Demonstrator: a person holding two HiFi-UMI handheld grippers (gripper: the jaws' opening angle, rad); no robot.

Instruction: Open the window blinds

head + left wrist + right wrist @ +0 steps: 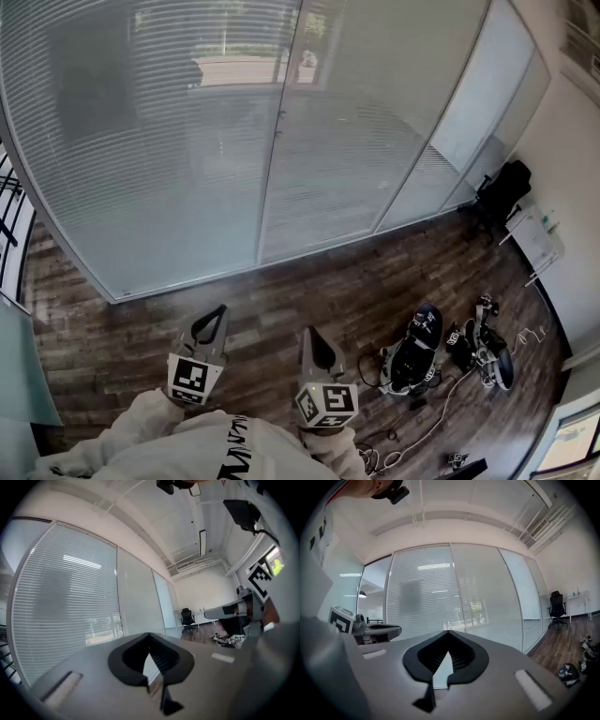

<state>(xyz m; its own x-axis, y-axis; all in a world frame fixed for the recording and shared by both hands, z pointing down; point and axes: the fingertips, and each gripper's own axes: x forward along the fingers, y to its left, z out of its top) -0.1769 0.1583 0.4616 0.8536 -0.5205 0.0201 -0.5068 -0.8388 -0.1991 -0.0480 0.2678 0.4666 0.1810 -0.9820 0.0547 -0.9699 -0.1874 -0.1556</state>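
Blinds (pixel 169 141) are seen lowered across the glass wall (pixel 422 112) ahead, well apart from both grippers. Left hand-held gripper (pixel 217 317) and right hand-held gripper (pixel 311 339) are held closed, empty. Slats are judged light and easily bent; a cord or wand should be gripped instead, none made out.

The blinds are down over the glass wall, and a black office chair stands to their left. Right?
Not quite: the black office chair stands to the right of the blinds, which are down, as the head view shows.
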